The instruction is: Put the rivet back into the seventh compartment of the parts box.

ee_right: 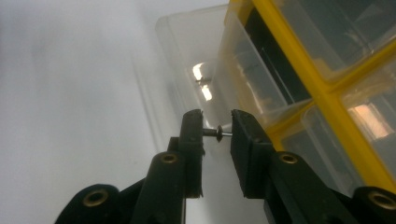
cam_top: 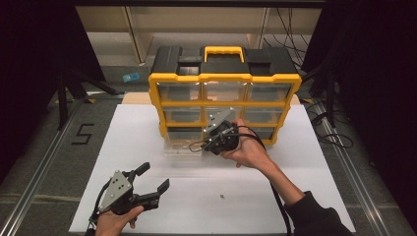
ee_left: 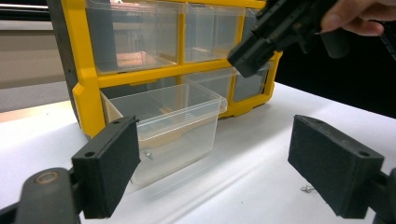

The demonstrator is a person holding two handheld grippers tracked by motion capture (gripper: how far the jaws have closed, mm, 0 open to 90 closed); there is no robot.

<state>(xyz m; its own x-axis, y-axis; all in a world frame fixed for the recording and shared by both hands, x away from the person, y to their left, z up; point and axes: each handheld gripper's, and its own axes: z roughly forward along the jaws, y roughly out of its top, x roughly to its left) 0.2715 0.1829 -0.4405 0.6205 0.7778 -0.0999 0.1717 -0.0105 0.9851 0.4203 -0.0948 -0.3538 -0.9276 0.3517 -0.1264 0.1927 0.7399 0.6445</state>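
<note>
Meanwhile right gripper [ee_right: 217, 132] pinches a small screw [ee_right: 218, 132]; left gripper [ee_left: 215, 172] gapes wide, empty.

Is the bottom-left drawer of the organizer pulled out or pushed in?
Pulled out. The clear drawer sticks well forward of the yellow organizer frame, its open top exposed, while the other drawers sit flush.

I see a grey floor [cam_top: 44, 142] with metal rails [cam_top: 42, 162], a "5" [cam_top: 82, 133] marked left, dark curtains [cam_top: 29, 59] both sides, cables [cam_top: 334, 132] right.
</note>
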